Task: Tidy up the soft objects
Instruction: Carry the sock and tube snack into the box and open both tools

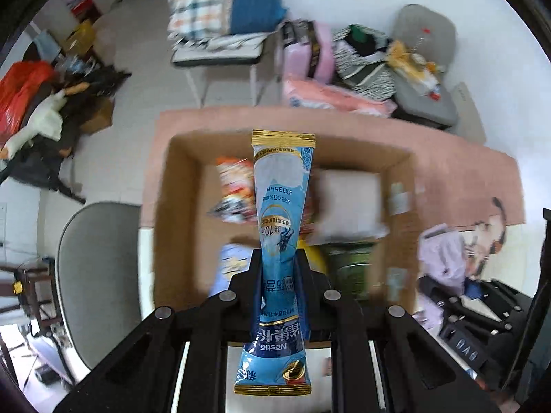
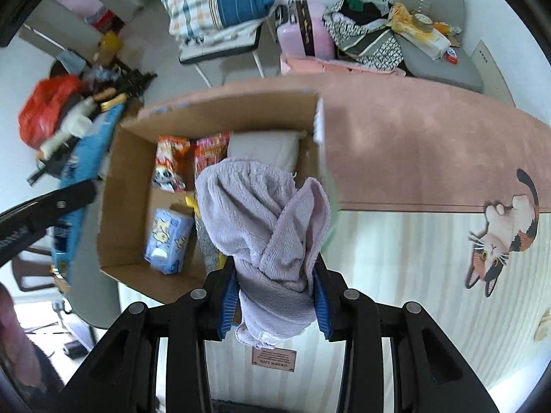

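Observation:
My left gripper (image 1: 278,268) is shut on a long blue Nestle sachet (image 1: 280,186) and holds it above the open cardboard box (image 1: 175,213). My right gripper (image 2: 275,275) is shut on a crumpled lilac towel (image 2: 255,206), held over the box's near right corner (image 2: 120,213). Inside the box lie orange and red snack packets (image 2: 172,161), a white pillow-like pack (image 2: 265,148), a blue tissue pack (image 2: 168,241) and a green item (image 1: 351,268). The left gripper with the sachet (image 2: 89,151) shows at the left of the right wrist view.
The box stands on a table with a pink mat (image 2: 413,144) bearing a cat picture (image 2: 499,237). A grey chair (image 1: 96,275) stands left of the table. Chairs with bedding (image 2: 213,3), bags and clothes (image 2: 365,34) stand behind; a red bag (image 2: 48,106) lies on the floor.

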